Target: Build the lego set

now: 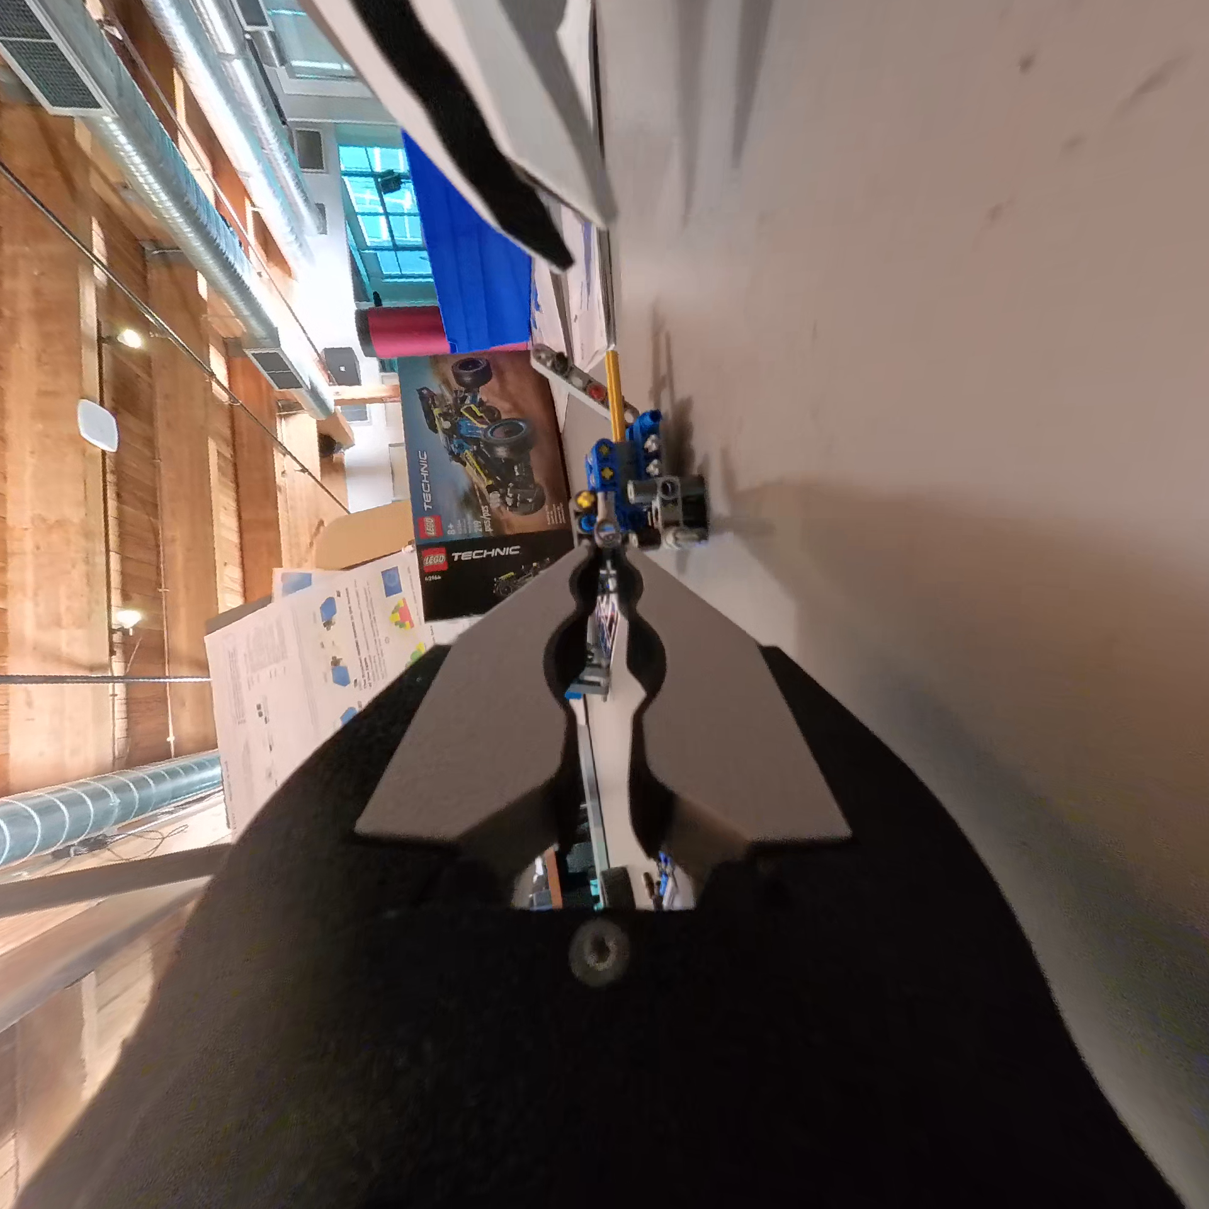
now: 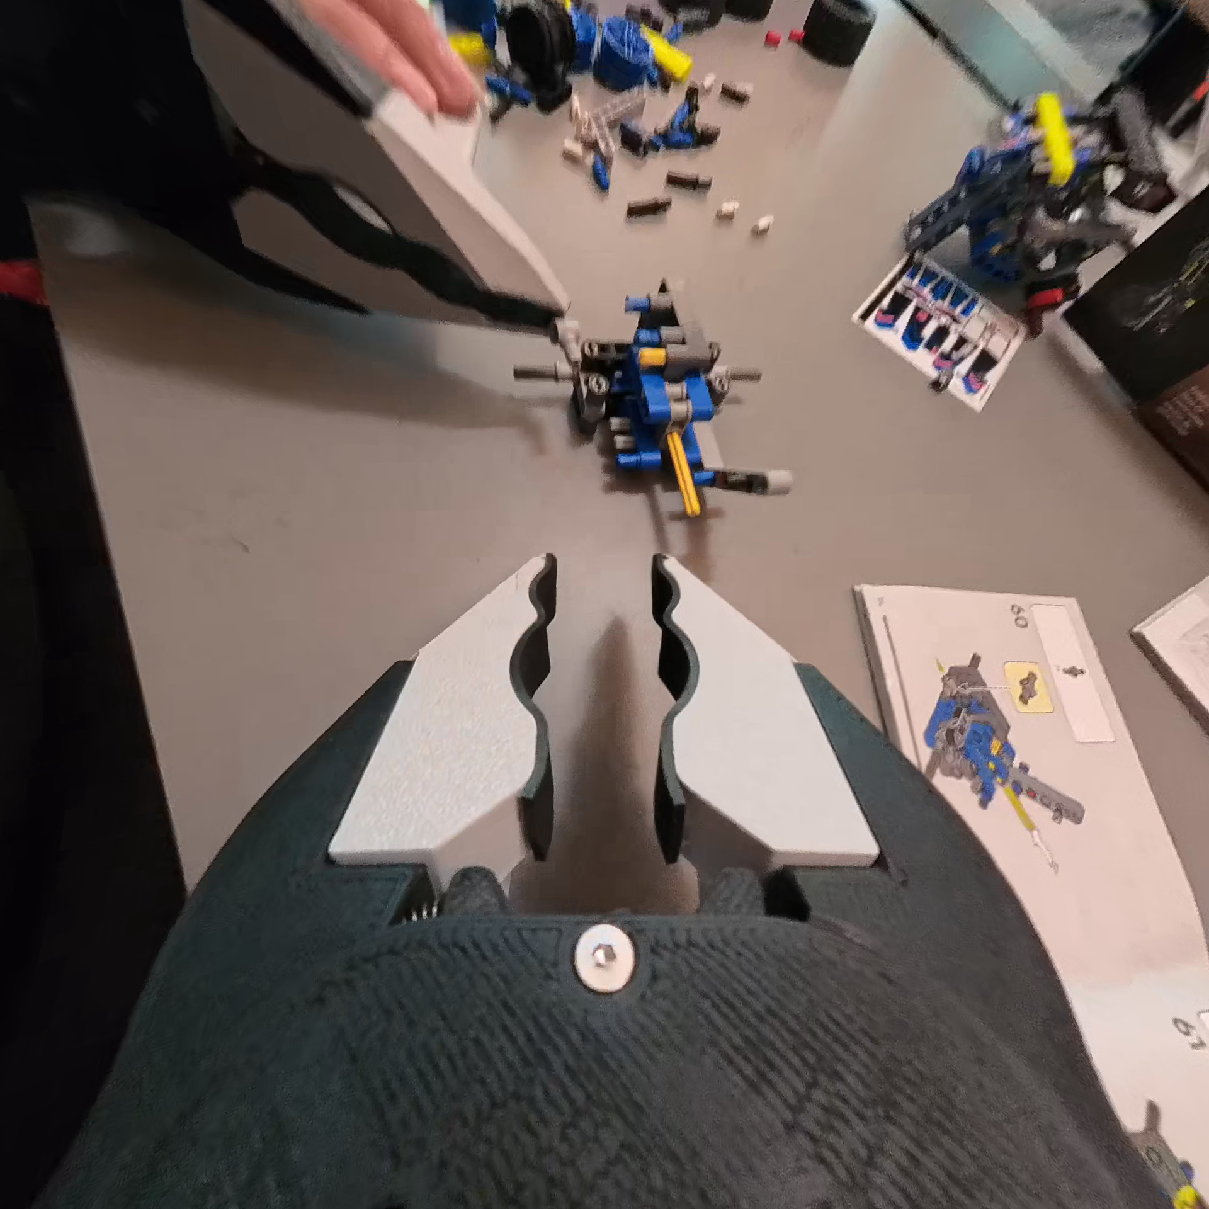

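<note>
- my left gripper (image 1: 605, 556) is pinched almost shut on a small grey lego piece (image 1: 607, 533), its tips right against the near end of the blue and grey lego sub-assembly (image 2: 654, 392), which sits out in the open middle of the grey tabletop (image 2: 327, 490).
- my right gripper (image 2: 603, 569) hangs open and empty over bare tabletop, just short of the yellow axle (image 2: 682, 474) that pokes out of the sub-assembly towards it.
- risk as i judge it: nothing braces the sub-assembly, so a push from the left could slide or tip it rather than seat the piece; the thin grey pins at its sides look easy to knock loose.
- the left wrist view is rolled sideways and blurred, so i cannot tell if the piece is already in its hole.
- if i bring the right in to steady things, the yellow axle is first in its way.
- the open instruction booklet (image 2: 1020, 772) lies towards the right edge; the sticker sheet (image 2: 942, 333) and a larger part-built model (image 2: 1033, 190) are beyond it.
- loose pins and parts (image 2: 654, 144) are scattered towards the far edge, and the set's box (image 1: 487, 484) stands there too.
</note>
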`<state>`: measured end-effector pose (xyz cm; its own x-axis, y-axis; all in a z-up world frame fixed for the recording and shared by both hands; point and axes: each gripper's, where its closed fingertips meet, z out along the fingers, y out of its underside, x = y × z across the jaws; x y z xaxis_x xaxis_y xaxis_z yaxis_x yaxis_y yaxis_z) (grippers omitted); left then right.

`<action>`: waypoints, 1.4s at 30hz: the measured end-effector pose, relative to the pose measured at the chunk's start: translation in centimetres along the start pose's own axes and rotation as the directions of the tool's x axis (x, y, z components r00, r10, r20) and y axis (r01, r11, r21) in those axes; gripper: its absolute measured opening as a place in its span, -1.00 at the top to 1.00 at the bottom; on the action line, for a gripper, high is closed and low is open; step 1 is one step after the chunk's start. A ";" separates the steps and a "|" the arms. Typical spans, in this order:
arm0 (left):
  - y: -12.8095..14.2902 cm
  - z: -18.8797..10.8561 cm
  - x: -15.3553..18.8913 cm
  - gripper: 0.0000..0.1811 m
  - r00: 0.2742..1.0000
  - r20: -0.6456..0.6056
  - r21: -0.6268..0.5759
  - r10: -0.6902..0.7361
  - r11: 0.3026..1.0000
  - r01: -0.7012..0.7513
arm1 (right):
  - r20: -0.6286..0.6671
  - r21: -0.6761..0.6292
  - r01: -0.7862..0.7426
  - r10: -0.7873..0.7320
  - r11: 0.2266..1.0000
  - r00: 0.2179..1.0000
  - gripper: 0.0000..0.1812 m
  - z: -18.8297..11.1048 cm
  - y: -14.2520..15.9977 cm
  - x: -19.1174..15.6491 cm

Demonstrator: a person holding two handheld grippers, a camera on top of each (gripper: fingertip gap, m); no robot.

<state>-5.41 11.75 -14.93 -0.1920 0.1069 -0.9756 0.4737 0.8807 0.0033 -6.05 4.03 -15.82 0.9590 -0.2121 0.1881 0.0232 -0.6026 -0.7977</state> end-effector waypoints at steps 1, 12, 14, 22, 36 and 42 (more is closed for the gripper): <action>0.3 -0.1 0.0 0.99 1.000 0.005 -0.005 0.008 1.000 -0.008 | 0.014 0.034 -0.005 0.005 0.999 1.000 0.70 -0.2 -0.7 -0.1; 2.0 -0.5 -0.6 0.99 0.998 0.049 -0.055 0.043 0.998 -0.040 | -0.072 -0.027 0.025 -0.027 0.999 0.997 0.79 1.0 -0.3 0.9; 2.1 -0.4 -0.2 0.99 0.997 0.041 -0.066 0.069 0.996 -0.066 | -0.121 -0.030 0.009 -0.013 1.000 0.993 0.84 1.0 0.0 1.7; 2.3 -0.5 -0.3 0.99 0.995 0.055 -0.096 0.078 0.993 -0.073 | -0.172 -0.079 0.136 -0.148 0.988 0.974 0.88 2.6 0.3 1.5; 3.7 0.0 0.1 0.99 0.998 0.034 -0.156 0.052 0.987 -0.046 | -0.252 -0.063 0.305 -0.311 0.950 0.916 0.90 3.6 -0.5 2.7; 4.8 0.0 -0.2 0.99 0.999 0.044 -0.204 0.026 0.979 -0.016 | -0.345 -0.059 0.382 -0.378 0.922 0.859 0.92 2.8 -0.8 3.0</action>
<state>-3.08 15.96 -14.72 -0.1417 0.1093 -0.9839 0.2917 0.9544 0.0640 -2.41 6.00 -16.18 0.7176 -0.2198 0.6608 0.3714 -0.6819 -0.6301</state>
